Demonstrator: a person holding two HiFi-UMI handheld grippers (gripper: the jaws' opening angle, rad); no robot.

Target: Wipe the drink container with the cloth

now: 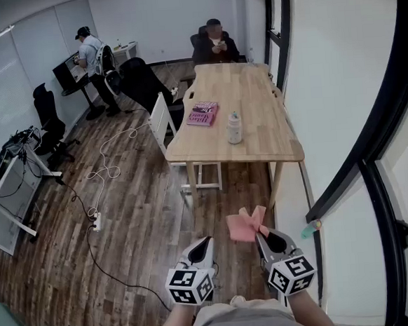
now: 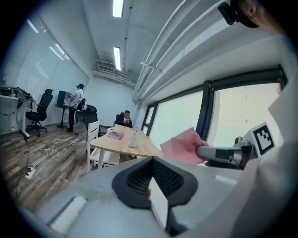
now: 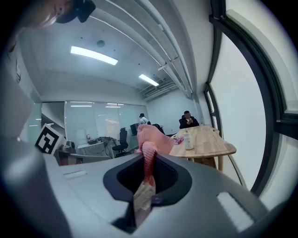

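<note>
Two grippers hang low in front of the person, well short of the wooden table. The right gripper is clamped on a pink cloth. A narrow twist of the cloth runs down between the jaws, and the rest stands up above them as a crumpled tuft. The left gripper has its jaws drawn together, with nothing between them that I can make out.

The drink bottle stands upright on the near half of the table, between a flat pink item and the right edge. It is pale and translucent, with a small cap that looks greenish. A person sits at the far end.

The cloth looks soft, thin and limp. It will probably fold over itself, so a broad face should be pressed to the bottle, not the pinched end. The bottle looks like light, smooth plastic that could slide or tip under a sideways rub. I would steady it with the left gripper around the middle of the body, below the shoulder, and squeeze only gently.
</note>
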